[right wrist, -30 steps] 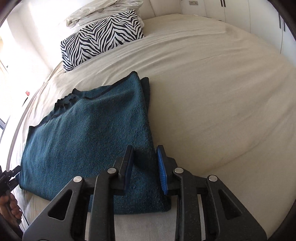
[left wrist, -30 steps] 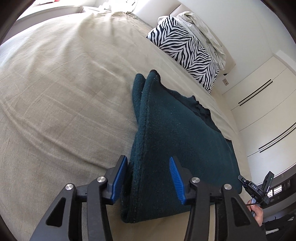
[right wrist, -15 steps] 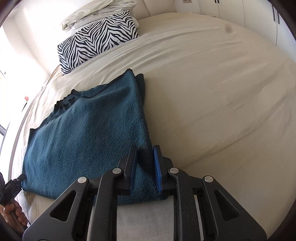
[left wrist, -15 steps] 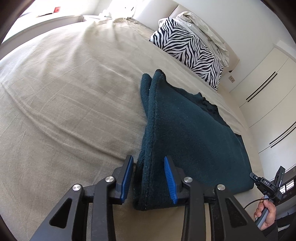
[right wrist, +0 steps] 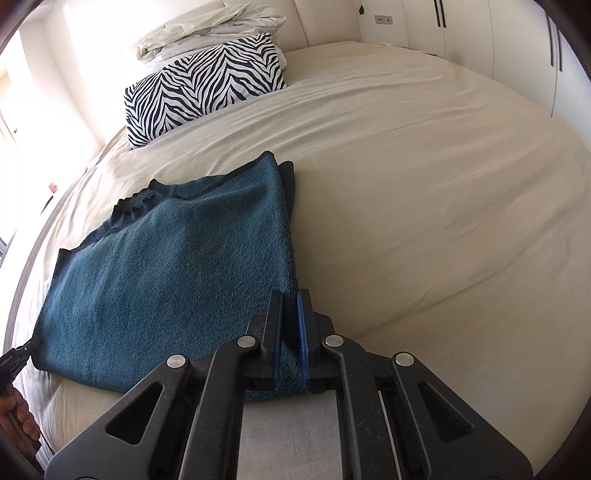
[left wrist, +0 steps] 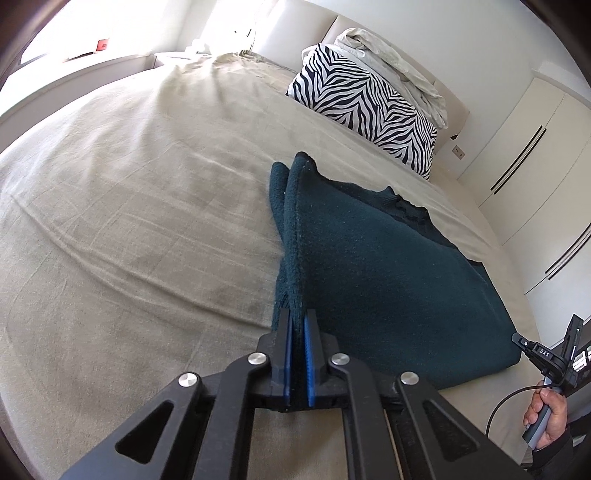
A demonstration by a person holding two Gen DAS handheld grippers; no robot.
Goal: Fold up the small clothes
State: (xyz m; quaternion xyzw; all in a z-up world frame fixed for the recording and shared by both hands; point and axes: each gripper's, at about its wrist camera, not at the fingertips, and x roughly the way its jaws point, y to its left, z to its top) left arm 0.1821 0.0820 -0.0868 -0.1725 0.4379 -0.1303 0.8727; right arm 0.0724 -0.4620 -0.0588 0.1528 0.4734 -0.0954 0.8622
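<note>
Two hand-held grippers, both now clamped on the same dark teal garment (left wrist: 388, 280), which lies folded flat on the beige bed (left wrist: 129, 221).

Left side first: left hand-held gripper (left wrist: 298, 325) has gone from wide open a second ago, through half-closed, to jaws nearly together with the garment's near left corner pinched between the blue pads (left wrist: 309, 354). Doubled thick edge runs away from the jaws toward the far corner; the fabric rises slightly at the grip.

Middle: garment body spreads flat between the two grippers, ribbed collar or cuff edge (right wrist: 135, 206) at the far side. Zebra pillow (right wrist: 203, 85) and crumpled pale bedding (right wrist: 207, 26) sit well apart at the headboard. White wardrobe doors (left wrist: 535, 147) beyond the bed.

Right side: right hand-held gripper (right wrist: 290, 317) has also narrowed over the last second, from a moderate gap to tight, holding the near right corner of the garment. The person's right hand (left wrist: 550, 417) on the handle shows at the left camera's edge.

Meaning for the task, as a judgement: grasp phase looks finished, both near corners secured, so the next fold should be a lift and carry of this near edge over toward the far edge. Risk: thick doubled fleece may slip out or only the top layer gets lifted.
</note>
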